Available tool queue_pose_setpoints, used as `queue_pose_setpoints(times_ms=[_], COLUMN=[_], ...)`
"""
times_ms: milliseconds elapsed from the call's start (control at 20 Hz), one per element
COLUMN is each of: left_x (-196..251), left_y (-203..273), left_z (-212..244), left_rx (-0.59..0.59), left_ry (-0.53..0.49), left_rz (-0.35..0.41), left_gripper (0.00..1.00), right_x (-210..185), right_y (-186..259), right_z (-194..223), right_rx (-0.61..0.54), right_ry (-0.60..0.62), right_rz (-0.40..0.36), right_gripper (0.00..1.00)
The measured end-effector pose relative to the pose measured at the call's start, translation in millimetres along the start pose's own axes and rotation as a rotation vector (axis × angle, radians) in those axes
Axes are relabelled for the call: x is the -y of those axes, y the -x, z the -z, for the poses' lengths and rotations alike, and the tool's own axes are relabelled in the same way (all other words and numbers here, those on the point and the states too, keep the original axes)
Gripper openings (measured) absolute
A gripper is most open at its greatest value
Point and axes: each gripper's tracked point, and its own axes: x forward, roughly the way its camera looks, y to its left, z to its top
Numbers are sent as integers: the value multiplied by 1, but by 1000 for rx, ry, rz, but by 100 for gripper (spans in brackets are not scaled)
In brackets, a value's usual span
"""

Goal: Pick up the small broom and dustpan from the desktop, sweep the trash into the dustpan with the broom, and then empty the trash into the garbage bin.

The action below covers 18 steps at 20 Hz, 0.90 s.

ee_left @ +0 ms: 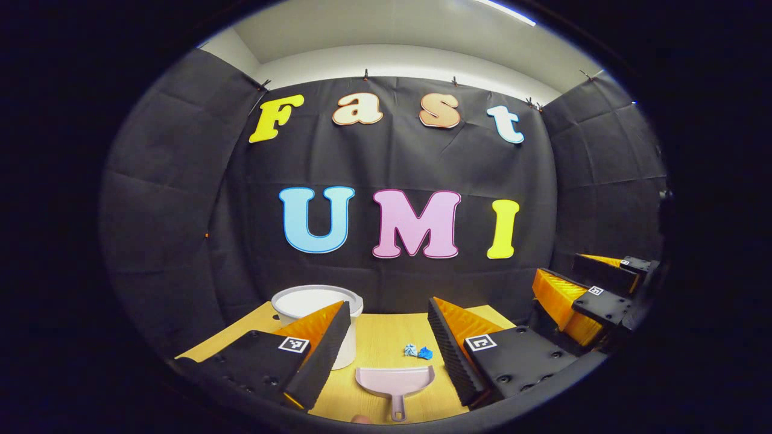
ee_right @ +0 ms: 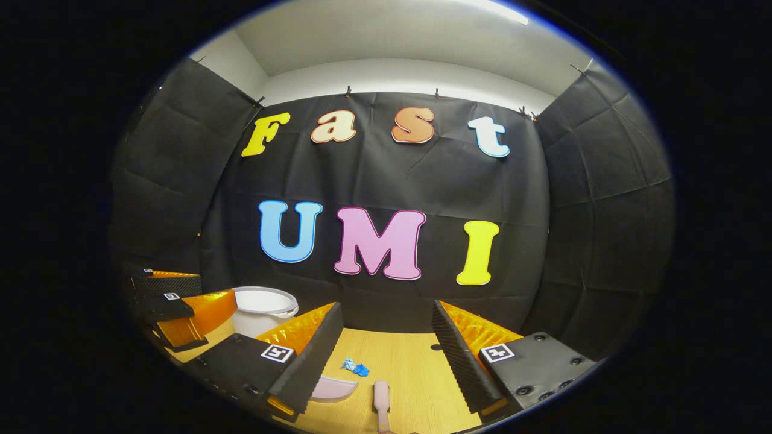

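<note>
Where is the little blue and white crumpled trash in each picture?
Left gripper view: the trash lies on the desk just beyond the dustpan, a little to its right.
Right gripper view: the trash lies on the desk left of centre, beyond the dustpan and the broom.
Shared landmark: the white garbage bin, standing to the left of the trash.

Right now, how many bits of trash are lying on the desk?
2: a pale crumpled scrap and a blue scrap touching it, on the wooden desk just beyond the pink dustpan. Others may hide behind the tools.
</note>
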Motion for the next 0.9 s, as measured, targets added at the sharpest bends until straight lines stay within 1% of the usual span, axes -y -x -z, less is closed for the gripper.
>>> queue_pose_setpoints(times_ms=[200, 450, 600, 750, 900], left_x=[4, 10, 6, 5, 8], left_y=[-3, -14, -25, -38, -54], left_z=[7, 14, 22, 34, 57], left_rx=[-4, -15, -30, -60, -117], left_ry=[-5, 11, 25, 53, 56], left_rz=[2, -1, -19, -34, -36], left_gripper=[76, 76, 76, 76, 76], right_x=[4, 9, 13, 18, 24], right_y=[-7, -22, -33, -45, -61], right_z=[-2, 7, 12, 17, 29], right_rx=[22, 16, 24, 44, 36], right_ry=[27, 37, 39, 54, 57], right_rz=[-13, -39, -65, -81, -95], right_gripper=[96, 95, 96, 96, 95])
